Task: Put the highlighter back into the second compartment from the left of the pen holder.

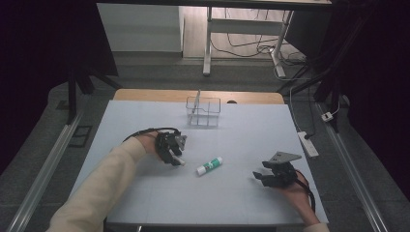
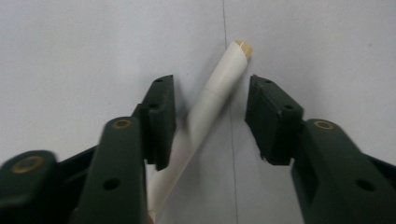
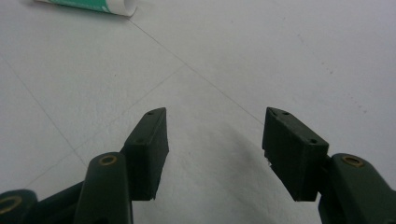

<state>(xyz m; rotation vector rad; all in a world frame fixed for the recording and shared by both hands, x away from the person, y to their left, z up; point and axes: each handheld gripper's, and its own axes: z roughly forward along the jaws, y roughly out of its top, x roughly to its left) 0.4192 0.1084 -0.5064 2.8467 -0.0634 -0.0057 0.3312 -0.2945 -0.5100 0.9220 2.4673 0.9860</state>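
White tube (image 2: 205, 109), slim, flat on pale bench (image 1: 241, 193), frame centre, lying between left gripper (image 2: 210, 116) jaws; one pad touching, other apart, not yet clamped. Right gripper (image 3: 215, 140) lower right, jaws released, nothing between. Green-and-white glue stick (image 1: 209, 166) mid-bench. Clear holder (image 1: 203, 111) upper centre.

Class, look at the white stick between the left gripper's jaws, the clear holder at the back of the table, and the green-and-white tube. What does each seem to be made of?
White stick: probably matte plastic or paper-wrapped, with a seam line and a tan tip.
Clear holder: likely transparent acrylic or hard plastic; the table shows through its walls.
Green-and-white tube: apparently smooth plastic with a printed label.
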